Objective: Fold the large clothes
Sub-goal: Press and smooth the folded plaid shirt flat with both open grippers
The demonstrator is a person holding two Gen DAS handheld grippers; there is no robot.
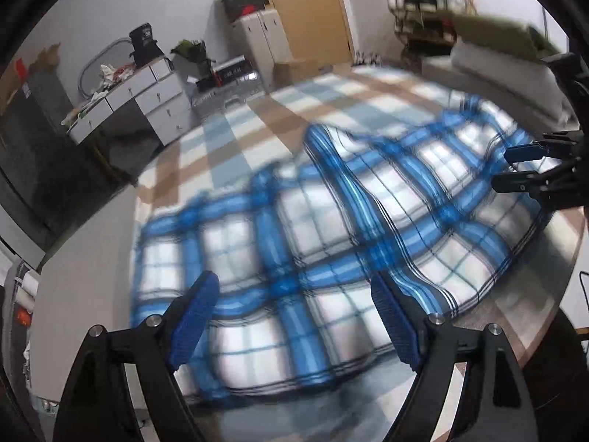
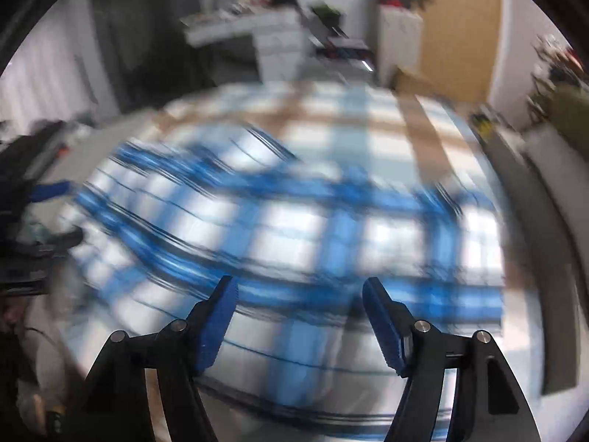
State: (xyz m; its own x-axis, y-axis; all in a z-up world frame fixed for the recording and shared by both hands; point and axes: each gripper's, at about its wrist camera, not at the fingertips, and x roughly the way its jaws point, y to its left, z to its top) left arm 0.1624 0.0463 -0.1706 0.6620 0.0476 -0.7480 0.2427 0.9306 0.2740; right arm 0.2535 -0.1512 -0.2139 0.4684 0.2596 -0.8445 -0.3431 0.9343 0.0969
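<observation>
**A:** so what are the tongs doing here?

**B:** left gripper [image 1: 294, 294] has its jaws spread wide, nothing pinched, blue pads clear of the cloth. It's hanging over the near part of the shirt [image 1: 294, 228]. Right gripper [image 2: 300, 302] is also apart with nothing between the pads, a bit narrower than the left, pointing down at the same shirt [image 2: 294, 235]. You can see the right gripper [image 1: 522, 169] poking in from the right edge of the left view too, over the far side of the cloth, jaws parted.

**A:** and the shirt?

**B:** blue and white plaid, lying spread out on a bed [image 1: 279, 107] with a pale blue, tan and white checked cover. There's a raised fold running diagonally across it, otherwise mostly flat with some ripples. Right view is really smeared, so no finer detail there.

**A:** rest of the room?

**B:** desk [image 1: 132, 99] with drawers and clutter past the bed on the left, a wooden door [image 1: 305, 11] at the back, packed shelves [image 1: 427, 3] top right.
</observation>
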